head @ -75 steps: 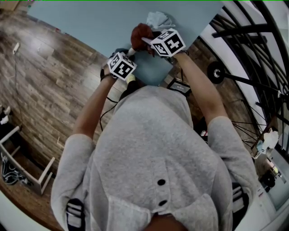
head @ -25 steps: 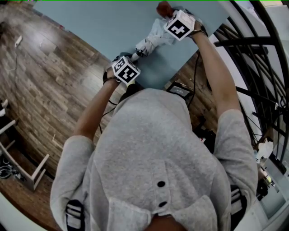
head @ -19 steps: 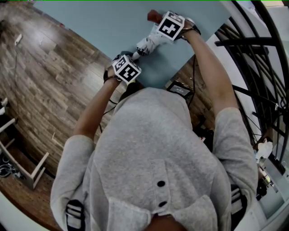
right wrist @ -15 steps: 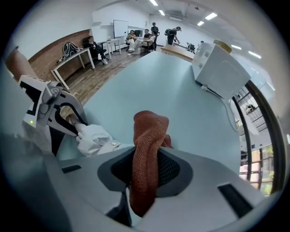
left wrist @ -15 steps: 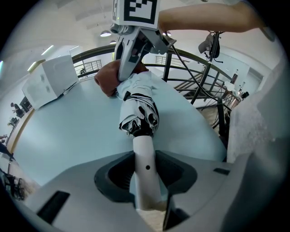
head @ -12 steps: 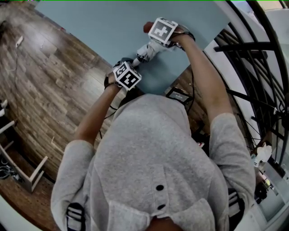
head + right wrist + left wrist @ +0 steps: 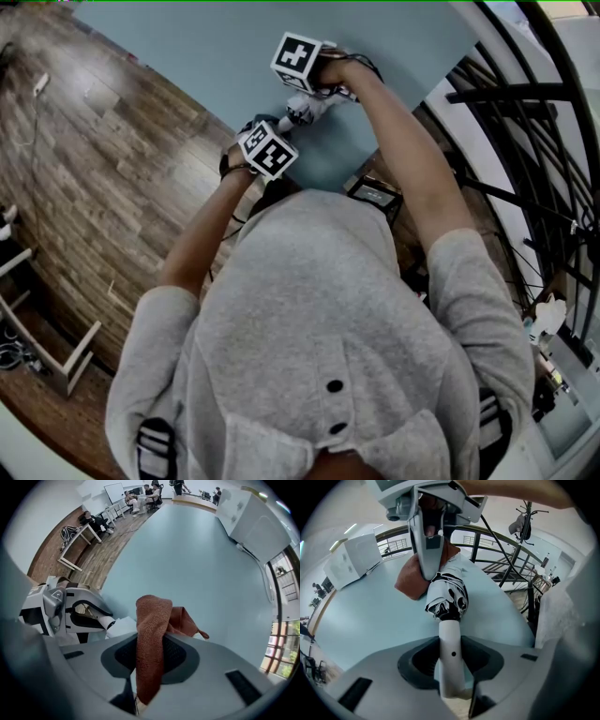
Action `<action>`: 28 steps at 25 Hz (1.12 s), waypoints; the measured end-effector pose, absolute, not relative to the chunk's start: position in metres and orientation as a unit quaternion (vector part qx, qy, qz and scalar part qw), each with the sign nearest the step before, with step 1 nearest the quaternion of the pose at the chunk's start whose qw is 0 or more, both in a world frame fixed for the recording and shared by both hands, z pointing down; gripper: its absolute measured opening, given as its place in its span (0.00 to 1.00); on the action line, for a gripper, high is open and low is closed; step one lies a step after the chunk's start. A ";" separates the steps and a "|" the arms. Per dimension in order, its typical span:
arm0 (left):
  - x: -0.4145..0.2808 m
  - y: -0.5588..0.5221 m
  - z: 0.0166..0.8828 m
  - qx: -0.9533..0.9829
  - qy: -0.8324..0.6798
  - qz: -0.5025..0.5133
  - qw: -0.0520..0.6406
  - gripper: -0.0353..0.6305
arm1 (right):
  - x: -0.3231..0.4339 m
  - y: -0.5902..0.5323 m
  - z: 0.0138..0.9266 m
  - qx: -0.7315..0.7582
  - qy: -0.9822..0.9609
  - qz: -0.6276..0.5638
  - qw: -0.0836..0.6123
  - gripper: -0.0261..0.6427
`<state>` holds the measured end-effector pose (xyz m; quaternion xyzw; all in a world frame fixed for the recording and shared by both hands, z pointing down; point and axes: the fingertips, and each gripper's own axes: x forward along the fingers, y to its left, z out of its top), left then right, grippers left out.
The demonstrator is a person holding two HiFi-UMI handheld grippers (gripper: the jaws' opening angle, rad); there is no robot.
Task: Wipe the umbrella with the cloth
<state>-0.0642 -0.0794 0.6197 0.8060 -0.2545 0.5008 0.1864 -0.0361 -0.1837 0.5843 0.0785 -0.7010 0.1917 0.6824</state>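
1. Though half hidden under the marker cubes in the head view, can be made out as a folded black-and-white fabric umbrella [image 7: 305, 106], lying on the pale blue-green tabletop [image 7: 187, 47] near its front edge. Flanked by the left gripper [image 7: 284, 124] at the handle end, angled down, and the right gripper [image 7: 314, 86] over the canopy, pointing straight down. Probably split that way to anchor with one and rub with the other.
2. Left gripper view: clamped on the umbrella's white cylindrical handle [image 7: 451, 644], pads pressing both sides with no gap. Grips the handle rather than the fabric, presumably to leave the whole canopy [image 7: 447, 595] free for wiping and to stop any rolling. Beyond the canopy, right gripper [image 7: 426, 571] planted upright, with the rust-brown terry cloth [image 7: 410, 581] bunched against the canopy's far part and resting on the tabletop.
3. Right gripper view: closed on a hanging fold of the cloth [image 7: 151, 634], pinched so that a loose wad spills beyond the jaws as a pad. Down-pointing pose judged to suit pressing that wad onto the fabric. Left gripper [image 7: 70, 611] and a sliver of white umbrella [image 7: 120, 624] just beside, at lower left.
4. Judged mid-wipe; main risk seems to be the cloth sliding off the canopy onto bare tabletop.
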 end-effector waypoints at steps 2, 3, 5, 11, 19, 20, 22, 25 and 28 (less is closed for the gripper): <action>-0.064 -0.080 0.620 0.804 -0.257 0.501 0.191 0.28 | -0.044 -0.175 0.585 0.070 -0.704 0.218 0.672 0.20; -0.064 -0.081 0.620 0.803 -0.258 0.500 0.194 0.28 | -0.050 -0.169 0.584 0.063 -0.708 0.241 0.661 0.20; -0.064 -0.081 0.620 0.803 -0.260 0.499 0.199 0.28 | -0.061 -0.157 0.583 0.052 -0.716 0.279 0.638 0.20; -0.066 -0.083 0.620 0.802 -0.267 0.496 0.200 0.28 | -0.072 -0.136 0.575 0.033 -0.736 0.330 0.590 0.20; -0.068 -0.082 0.621 0.802 -0.264 0.499 0.197 0.28 | -0.058 -0.111 0.561 0.009 -0.755 0.426 0.499 0.19; -0.067 -0.080 0.622 0.802 -0.261 0.499 0.200 0.28 | -0.055 -0.109 0.560 0.008 -0.757 0.434 0.489 0.19; -0.067 -0.079 0.622 0.801 -0.259 0.501 0.200 0.28 | -0.048 -0.107 0.558 0.010 -0.766 0.442 0.468 0.19; -0.067 -0.084 0.622 0.802 -0.260 0.503 0.191 0.28 | -0.034 -0.114 0.556 0.033 -0.784 0.446 0.431 0.19; -0.067 -0.085 0.624 0.802 -0.258 0.505 0.188 0.28 | -0.016 -0.126 0.556 0.071 -0.797 0.453 0.392 0.19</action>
